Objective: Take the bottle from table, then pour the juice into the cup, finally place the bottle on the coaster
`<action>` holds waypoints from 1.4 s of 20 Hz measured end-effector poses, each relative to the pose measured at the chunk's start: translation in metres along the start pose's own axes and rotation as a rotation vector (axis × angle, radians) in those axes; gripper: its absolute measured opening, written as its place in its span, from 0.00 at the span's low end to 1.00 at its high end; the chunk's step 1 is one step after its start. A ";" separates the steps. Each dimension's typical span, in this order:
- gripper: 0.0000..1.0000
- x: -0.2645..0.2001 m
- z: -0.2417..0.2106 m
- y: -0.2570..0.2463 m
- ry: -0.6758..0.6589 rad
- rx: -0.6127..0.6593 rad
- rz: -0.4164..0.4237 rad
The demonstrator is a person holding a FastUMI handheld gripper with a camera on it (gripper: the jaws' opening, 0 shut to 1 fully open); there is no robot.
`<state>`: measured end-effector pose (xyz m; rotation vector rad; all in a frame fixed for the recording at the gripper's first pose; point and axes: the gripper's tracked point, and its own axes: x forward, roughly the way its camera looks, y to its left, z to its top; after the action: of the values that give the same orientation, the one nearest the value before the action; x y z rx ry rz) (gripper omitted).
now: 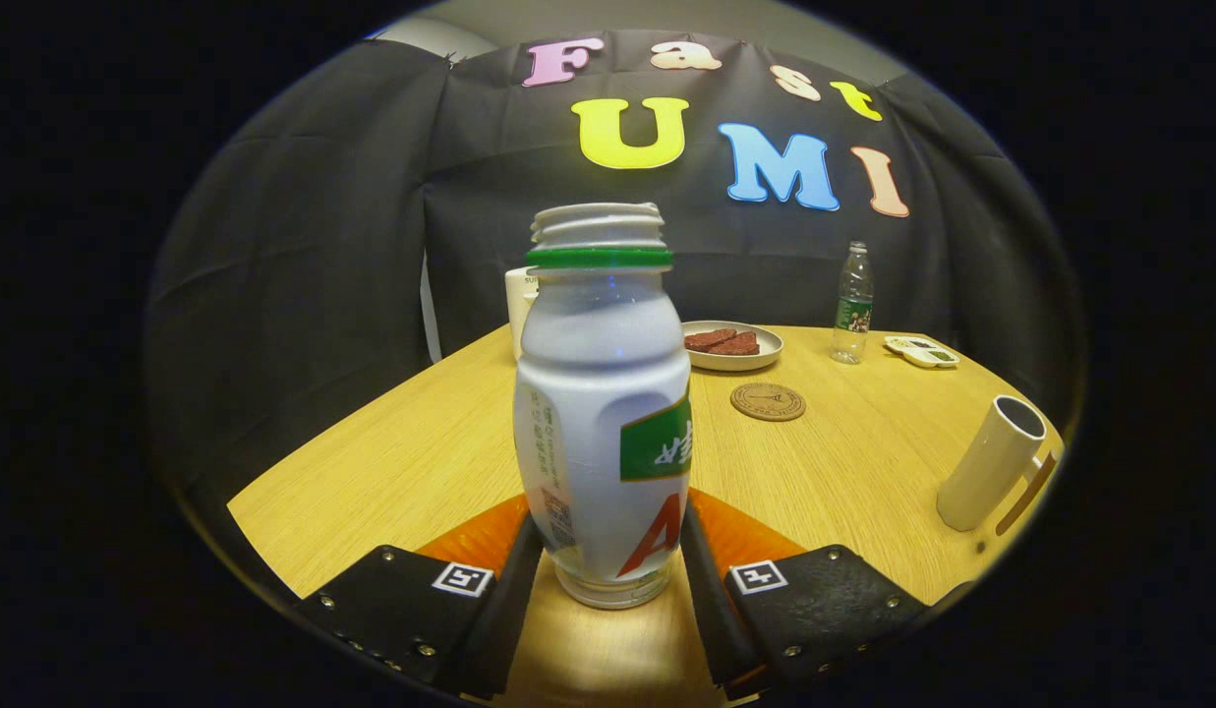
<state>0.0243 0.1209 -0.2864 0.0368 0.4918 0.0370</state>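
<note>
A white, uncapped juice bottle (pixel 605 413) with a green neck ring and a green and red label stands upright between my fingers. My gripper (pixel 608 556) is shut on its lower body, one finger (pixel 517 580) against each side. Whether its base rests on the wooden table (pixel 391 462) or hangs just above it, I cannot tell. A tall white cup (pixel 991 462) stands well off to the right of the fingers. A round brown coaster (pixel 768 401) lies beyond the bottle, a little to the right, between it and a plate.
Beyond the coaster sits a plate (pixel 765 356) with dark red slices. A small clear water bottle (pixel 852 303) and a flat white object (pixel 922 351) are at the far right. Behind the juice bottle, another white cup (pixel 518 305) is partly hidden.
</note>
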 end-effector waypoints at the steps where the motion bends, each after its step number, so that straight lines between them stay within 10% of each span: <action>1: 0.73 0.001 -0.001 0.001 0.003 -0.008 0.002; 28: 0.66 -0.020 0.045 -0.094 -0.015 0.454 -0.095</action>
<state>0.0307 0.0247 -0.2415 0.4577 0.4784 -0.1688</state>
